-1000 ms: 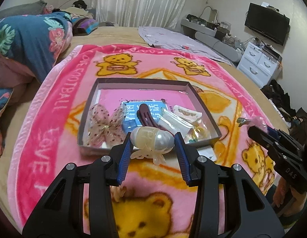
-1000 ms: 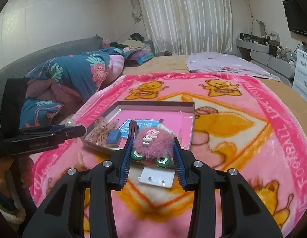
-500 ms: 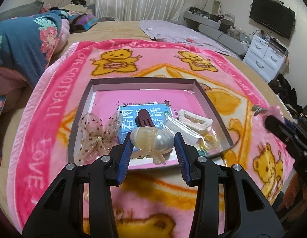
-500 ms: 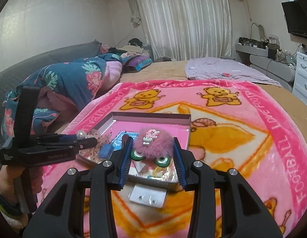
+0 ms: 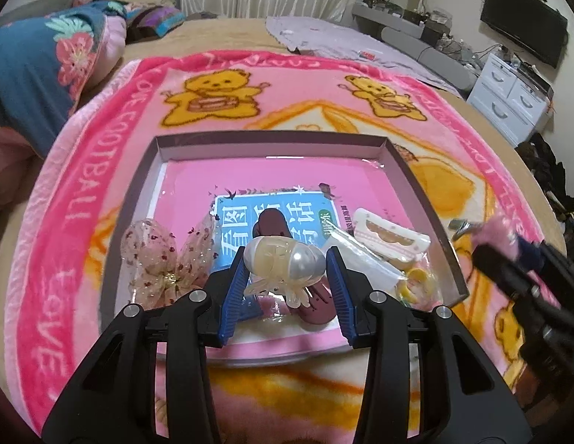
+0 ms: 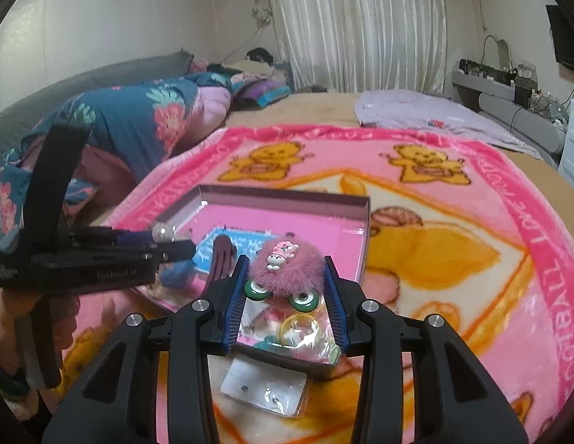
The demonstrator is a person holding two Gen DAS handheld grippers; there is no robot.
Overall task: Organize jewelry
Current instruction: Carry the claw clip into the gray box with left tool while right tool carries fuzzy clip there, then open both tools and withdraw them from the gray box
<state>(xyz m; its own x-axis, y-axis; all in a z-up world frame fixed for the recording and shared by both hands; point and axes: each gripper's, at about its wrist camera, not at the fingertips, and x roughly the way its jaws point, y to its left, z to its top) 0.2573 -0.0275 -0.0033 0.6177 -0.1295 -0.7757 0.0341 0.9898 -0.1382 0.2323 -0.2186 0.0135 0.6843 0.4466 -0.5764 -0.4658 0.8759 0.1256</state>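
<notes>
Your left hand-held gripper (image 5: 285,277): matte black moulded arms with triangular cut-outs, ribbed blue finger pads (image 5: 235,296), silver screw heads along the top. Your right hand-held gripper (image 6: 285,296) is the same build. At left of the right wrist view, the other unit's black side carries small white lettering, too blurred to read.

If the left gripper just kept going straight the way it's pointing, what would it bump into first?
Probably the dark red hair clip lying on the blue card in the tray. The left gripper, shut on a pearly claw clip, points down at them, though depth is hard to judge.
</notes>
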